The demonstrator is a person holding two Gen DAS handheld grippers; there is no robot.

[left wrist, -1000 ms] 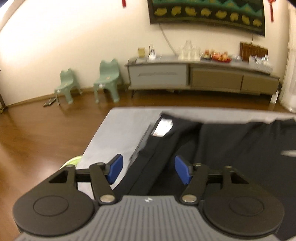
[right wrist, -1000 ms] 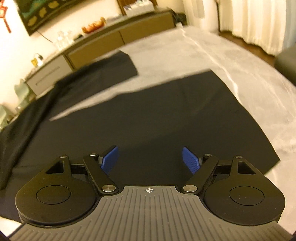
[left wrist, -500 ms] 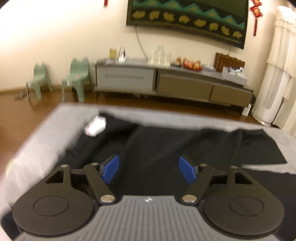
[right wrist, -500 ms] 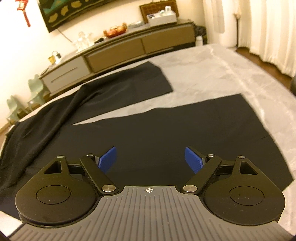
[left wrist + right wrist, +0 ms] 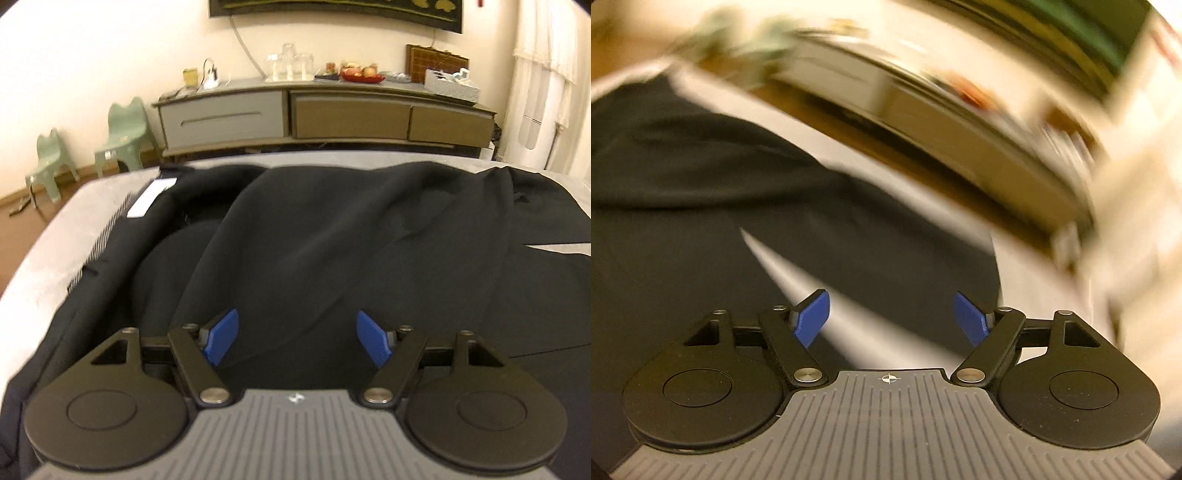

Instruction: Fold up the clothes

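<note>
Jaws apart, black garment (image 5: 332, 229) beyond them

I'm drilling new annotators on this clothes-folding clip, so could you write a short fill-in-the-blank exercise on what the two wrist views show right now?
1. The garment spread on the grey surface is ____ in colour.
2. The left gripper has its jaws ____, with nothing pinched between them.
3. Two small ____ chairs stand by the wall, left of the sideboard.
4. The right gripper carries ____ pads on its fingers.

Missing words: black; open; green; blue
</note>
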